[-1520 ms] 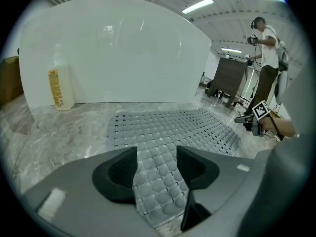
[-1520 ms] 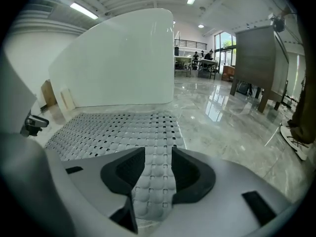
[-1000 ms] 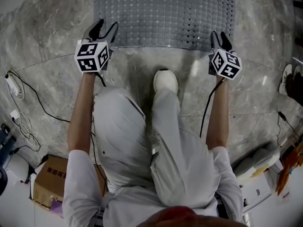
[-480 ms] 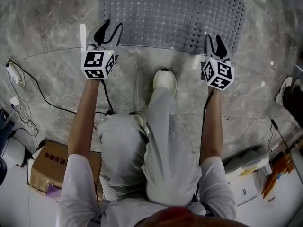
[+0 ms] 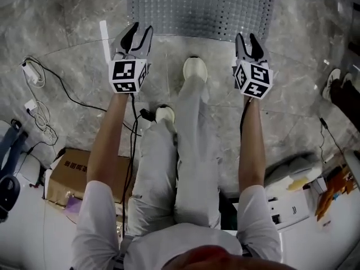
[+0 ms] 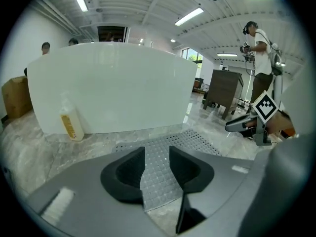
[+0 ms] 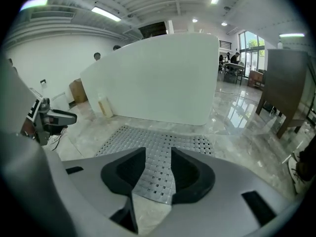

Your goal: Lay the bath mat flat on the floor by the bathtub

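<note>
The grey perforated bath mat (image 5: 199, 7) lies flat on the marble floor, in front of the white bathtub (image 6: 113, 88). My left gripper (image 5: 138, 34) hovers by the mat's near left corner. Its jaws are closing with nothing between them; the mat (image 6: 182, 142) shows on the floor through the gap. My right gripper (image 5: 249, 41) hangs just short of the mat's near right edge, open and empty. The right gripper view shows the mat (image 7: 148, 139) spread before the tub (image 7: 158, 78), past my right gripper (image 7: 158, 154). In its own view my left gripper (image 6: 157, 154) holds nothing.
A yellow bottle (image 6: 71, 124) stands against the tub's left end. My white shoe (image 5: 194, 69) is between the grippers. Cables and a plug strip (image 5: 31, 75) trail at left, with a cardboard box (image 5: 70, 176) behind. Shoes (image 5: 332, 83) and a dark cabinet (image 7: 289, 88) stand at right.
Both grippers have drawn back from the mat's near edge toward me. The left jaws have narrowed. My second foot has come into view.
</note>
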A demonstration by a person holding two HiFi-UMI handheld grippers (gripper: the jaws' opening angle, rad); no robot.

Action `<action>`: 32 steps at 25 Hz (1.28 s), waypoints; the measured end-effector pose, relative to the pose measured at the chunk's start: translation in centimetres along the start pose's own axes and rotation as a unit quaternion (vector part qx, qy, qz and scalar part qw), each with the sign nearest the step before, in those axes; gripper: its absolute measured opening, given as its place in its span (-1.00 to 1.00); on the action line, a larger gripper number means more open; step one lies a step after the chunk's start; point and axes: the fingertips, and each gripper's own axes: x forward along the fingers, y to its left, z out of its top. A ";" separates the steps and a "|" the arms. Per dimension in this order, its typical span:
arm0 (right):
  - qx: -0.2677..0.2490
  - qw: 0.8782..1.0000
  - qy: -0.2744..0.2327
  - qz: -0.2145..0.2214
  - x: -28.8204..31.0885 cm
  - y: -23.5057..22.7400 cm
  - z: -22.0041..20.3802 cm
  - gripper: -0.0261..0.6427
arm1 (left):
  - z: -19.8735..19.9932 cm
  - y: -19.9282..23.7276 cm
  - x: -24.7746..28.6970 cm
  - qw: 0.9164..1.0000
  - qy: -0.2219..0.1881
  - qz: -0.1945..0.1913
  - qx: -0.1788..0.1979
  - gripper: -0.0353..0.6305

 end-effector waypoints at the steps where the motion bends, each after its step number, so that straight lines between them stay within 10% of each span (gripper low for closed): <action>1: -0.001 1.000 0.000 0.000 -1.4 0.3 1.0 -0.43 | 1.3 -0.4 -1.2 1.000 0.000 0.001 0.005 -0.43; 18: 0.053 0.997 -0.044 0.029 -29.2 9.3 20.2 -0.43 | 25.7 -9.0 -26.9 0.998 -0.061 0.001 0.020 -0.52; 32: -0.074 0.971 -0.218 0.072 -56.5 24.0 41.1 -0.43 | 43.9 -15.2 -54.1 0.972 -0.211 -0.016 0.101 -0.67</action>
